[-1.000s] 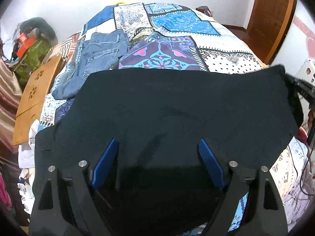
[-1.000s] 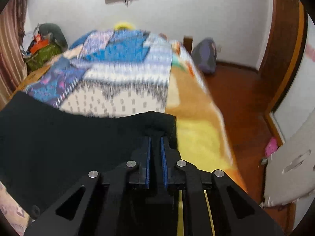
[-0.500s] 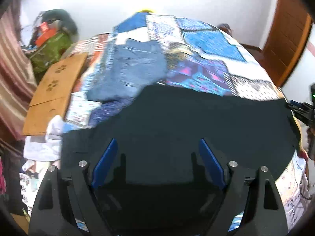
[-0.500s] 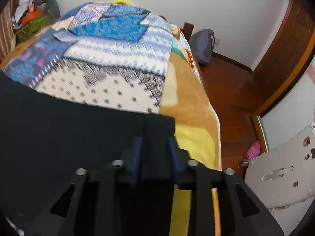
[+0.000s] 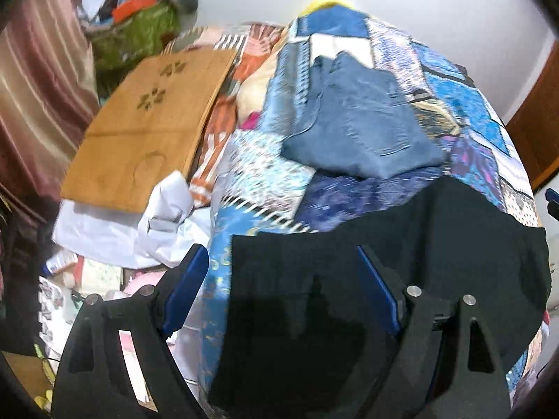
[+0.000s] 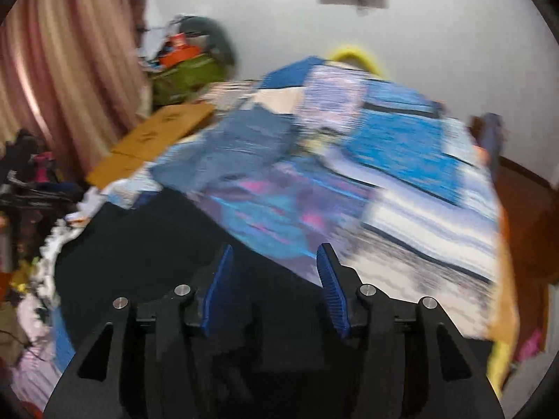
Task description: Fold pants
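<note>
Left wrist view: your left tongs (image 5: 283, 288) stand spread wide, pinching nothing, and have swung left since a second ago, so the wooden board (image 5: 150, 129) and white cloth (image 5: 167, 216) now show. The black pants (image 5: 401, 279), matte and flat, lie on the patchwork bed (image 5: 454, 104) below folded jeans (image 5: 360, 129).

Right wrist view: blurred. Your right tongs (image 6: 274, 286), earlier clamped on the pants' (image 6: 157, 251) corner, are opening with nothing pinched; the dark fabric lies beneath.

black left gripper (image 5: 279, 279), blue jaws, silver screws, triangular cut-outs
</note>
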Tool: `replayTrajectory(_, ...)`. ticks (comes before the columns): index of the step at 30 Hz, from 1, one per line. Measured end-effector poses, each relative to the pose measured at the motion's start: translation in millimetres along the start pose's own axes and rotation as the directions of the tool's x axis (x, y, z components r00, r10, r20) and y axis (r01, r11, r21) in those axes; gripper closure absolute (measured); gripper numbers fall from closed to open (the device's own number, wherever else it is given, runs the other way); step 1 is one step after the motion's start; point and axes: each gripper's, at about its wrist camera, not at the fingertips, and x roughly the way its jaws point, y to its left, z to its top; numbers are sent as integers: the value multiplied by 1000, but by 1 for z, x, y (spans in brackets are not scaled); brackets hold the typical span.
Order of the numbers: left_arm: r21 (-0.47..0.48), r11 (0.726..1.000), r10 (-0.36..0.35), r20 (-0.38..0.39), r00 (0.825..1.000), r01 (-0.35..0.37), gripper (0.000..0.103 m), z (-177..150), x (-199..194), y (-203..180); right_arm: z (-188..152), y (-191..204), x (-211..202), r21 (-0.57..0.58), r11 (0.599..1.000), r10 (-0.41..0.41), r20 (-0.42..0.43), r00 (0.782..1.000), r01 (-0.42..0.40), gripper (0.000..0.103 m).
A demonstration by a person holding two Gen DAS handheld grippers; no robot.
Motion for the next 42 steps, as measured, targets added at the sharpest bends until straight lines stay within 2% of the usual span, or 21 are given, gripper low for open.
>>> replayTrajectory(4, -34, 997, -64, -49, 997, 62, 19, -3, 27, 19, 20, 40, 49, -29, 996, 88, -43, 995, -89, 56)
replayTrajectory(7, -43, 991, -133, -89, 987, 129, 28, -8, 44, 22, 31, 62, 89, -47, 988, 142, -94, 985, -147, 56)
replayTrajectory(11, -27, 984, -179, -128, 975, 177, 50, -12, 63, 19, 44, 78, 133, -32, 979, 195, -176, 965, -203, 56)
replayTrajectory(12, -24, 980, -198, -123, 972, 197, 59, -12, 64, 19, 45, 81, 139, -23, 976, 208, -201, 957, -217, 56)
replayTrajectory(14, -12, 977, -212, -101, 972, 212, 70, -12, 60, 17, 45, 85, 151, -8, 971, 232, -231, 945, -241, 56)
replayTrajectory(15, -2, 981, -195, -83, 977, 195, 79, -11, 57, 17, 46, 88, 155, -12, 966, 246, -253, 936, -258, 59)
replayTrajectory(17, 6, 986, -167, -51, 985, 168, 82, -9, 51, 18, 44, 94, 158, -38, 966, 239, -262, 935, -257, 87)
replayTrajectory(21, 3, 993, -116, -3, 993, 116, 83, 3, 45, 25, 43, 92, 153, -67, 969, 216, -224, 950, -236, 93)
replayTrajectory(24, 33, 997, -71, -14, 997, 71, 83, 11, 54, 20, 40, 90, 154, -72, 976, 187, -214, 959, -207, 93)
replayTrajectory(25, 44, 997, -63, -35, 997, 65, 82, 12, 59, 18, 39, 92, 155, -72, 978, 176, -222, 959, -196, 91)
replayTrajectory(27, 64, 997, -33, -59, 998, 36, 72, 13, 59, 16, 41, 93, 153, -53, 983, 159, -236, 959, -176, 86)
replayTrajectory(30, 71, 997, 23, -18, 1000, -21, 71, 10, 35, 14, 43, 88, 127, -38, 988, 141, -214, 967, -153, 79)
replayTrajectory(31, 91, 995, 36, 4, 999, -36, 71, 8, 23, 12, 43, 86, 116, -49, 989, 128, -200, 971, -141, 72)
replayTrajectory(32, 114, 993, 32, 24, 999, -35, 70, 5, 9, 9, 41, 85, 99, -71, 990, 110, -183, 977, -125, 64)
replayTrajectory(33, 127, 991, 23, 38, 999, -28, 69, 2, -2, 6, 40, 85, 88, -88, 990, 95, -169, 981, -111, 62)
replayTrajectory(36, 177, 984, -15, 86, 996, 0, 56, -13, -39, -9, 29, 87, 43, -162, 985, 40, -108, 993, -57, 61)
replayTrajectory(38, 216, 976, -51, 113, 992, 25, 52, -29, -61, -23, 19, 89, 17, -186, 982, 14, -83, 996, -29, 61)
replayTrajectory(42, 284, 956, -112, 112, 987, 76, 51, -62, -85, -53, -9, 94, -21, -177, 984, 12, -48, 999, -20, 60)
